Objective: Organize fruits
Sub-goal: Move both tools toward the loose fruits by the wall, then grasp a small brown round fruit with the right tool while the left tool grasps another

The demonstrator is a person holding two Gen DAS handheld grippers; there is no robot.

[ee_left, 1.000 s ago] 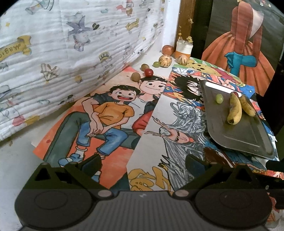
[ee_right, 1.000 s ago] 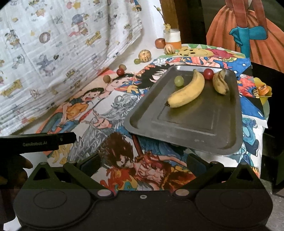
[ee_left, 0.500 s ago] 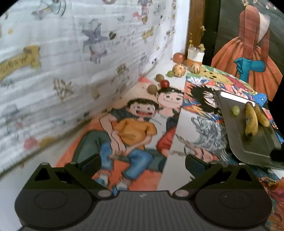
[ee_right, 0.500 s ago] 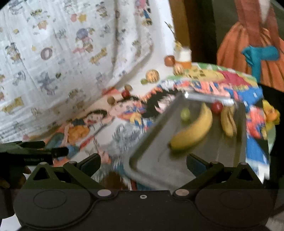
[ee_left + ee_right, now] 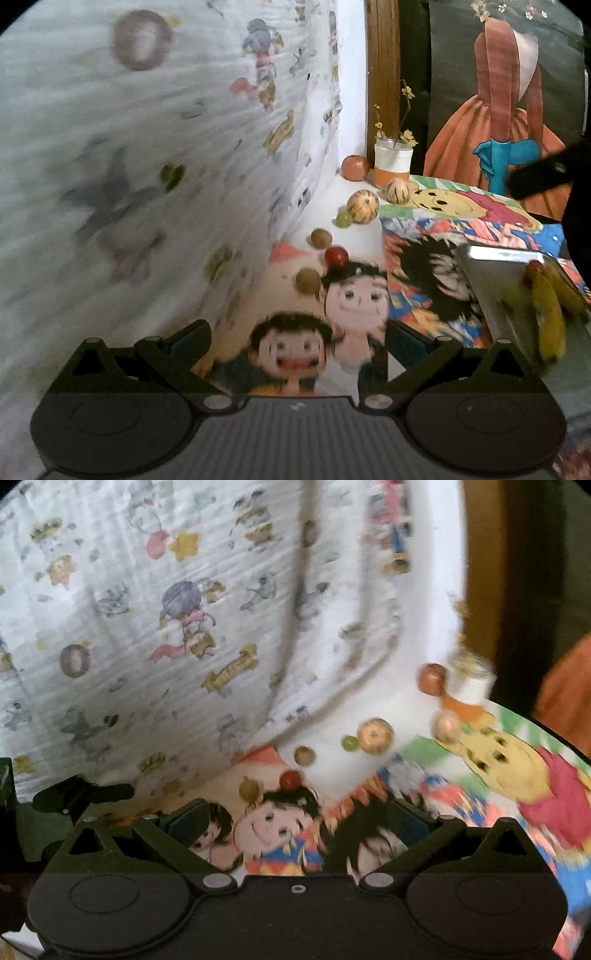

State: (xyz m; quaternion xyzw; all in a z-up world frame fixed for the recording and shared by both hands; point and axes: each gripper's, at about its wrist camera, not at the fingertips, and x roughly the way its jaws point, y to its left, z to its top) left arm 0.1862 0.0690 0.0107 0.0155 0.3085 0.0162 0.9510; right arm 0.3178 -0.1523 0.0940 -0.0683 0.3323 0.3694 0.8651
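Both tongs spread, empty: left gripper [image 5: 297, 334], right gripper [image 5: 297, 814]. Loose fruit sits mid-frame by the curtain — red fruit [image 5: 336, 256] and brown fruit [image 5: 307, 280] nearest. Tray [image 5: 480, 273] w/ bananas [image 5: 550, 321] at right edge. I'd slow down, centre one piece btwn fingers — they roll.
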